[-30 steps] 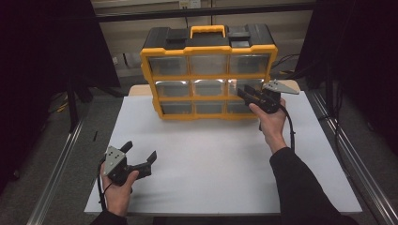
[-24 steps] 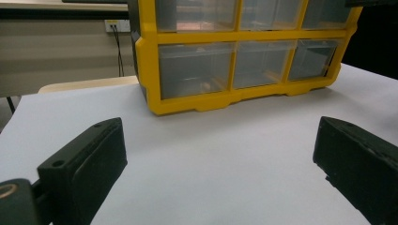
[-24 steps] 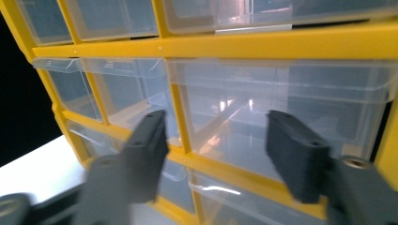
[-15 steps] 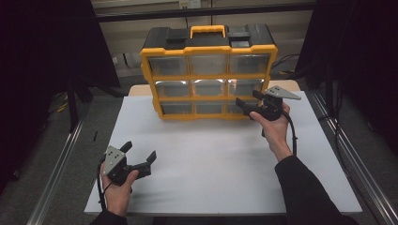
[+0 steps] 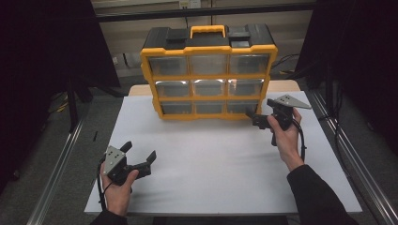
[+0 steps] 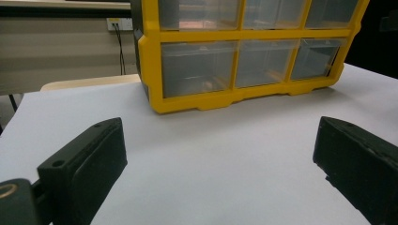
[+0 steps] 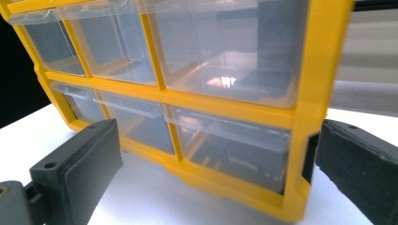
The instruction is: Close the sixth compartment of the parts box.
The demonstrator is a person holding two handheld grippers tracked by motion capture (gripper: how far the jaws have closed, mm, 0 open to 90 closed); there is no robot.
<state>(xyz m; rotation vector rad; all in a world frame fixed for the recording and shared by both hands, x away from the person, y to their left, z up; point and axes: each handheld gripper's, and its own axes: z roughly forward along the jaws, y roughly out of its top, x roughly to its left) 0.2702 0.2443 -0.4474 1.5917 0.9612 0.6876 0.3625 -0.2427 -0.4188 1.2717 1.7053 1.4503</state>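
Note:
A yellow and black drawer organizer (image 5: 209, 75) with clear drawers stands upright at the back of the white table (image 5: 211, 178). My right gripper (image 5: 254, 118) hovers just in front of its lower right corner, pointing at the bottom right drawer (image 7: 234, 150). Its jaws have just been opening and now stand wide, with nothing pressed between them. The yellow frame (image 7: 314, 70) looms close in the right gripper view. My left gripper (image 5: 139, 151) rests near the table's front left, open and empty, facing the organizer (image 6: 155, 70) from a distance.
A tan tabletop edge (image 5: 281, 86) shows behind the white sheet. Metal rails (image 5: 61, 159) run along both sides of the table. Dark curtains hang left and right, and a wall socket (image 6: 115, 22) sits behind the organizer.
My right gripper has dropped from the middle right drawer toward the organizer's lower right corner and drawn back slightly, and its jaws have spread apart. The left gripper has stayed put.

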